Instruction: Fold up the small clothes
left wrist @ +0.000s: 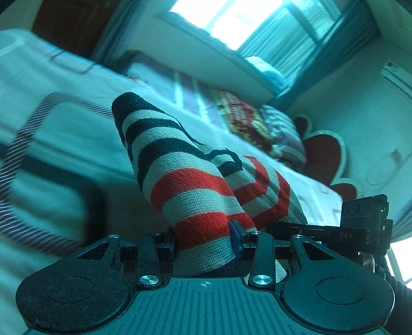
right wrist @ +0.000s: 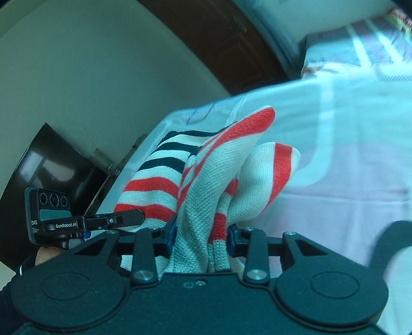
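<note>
A small knit garment with red, dark navy and pale grey stripes (left wrist: 185, 167) is bunched between the jaws of my left gripper (left wrist: 204, 244), which is shut on it. The same striped garment (right wrist: 206, 175) is also clamped in my right gripper (right wrist: 202, 239), which is shut on it. The cloth stands up in folds in front of both cameras and hides the fingertips. The right gripper's body shows at the right edge of the left wrist view (left wrist: 360, 221), and the left gripper's body shows at the left of the right wrist view (right wrist: 51, 216). The garment is held above a bed.
A bed with a pale sheet (left wrist: 77, 144) lies under the grippers. A thin-striped cloth (left wrist: 23, 144) lies on it at the left. Patterned pillows (left wrist: 257, 123) and a red heart cushion (left wrist: 324, 154) sit at the head. A window (left wrist: 231, 20), a dark screen (right wrist: 49, 167) and a wooden door (right wrist: 219, 38) surround the bed.
</note>
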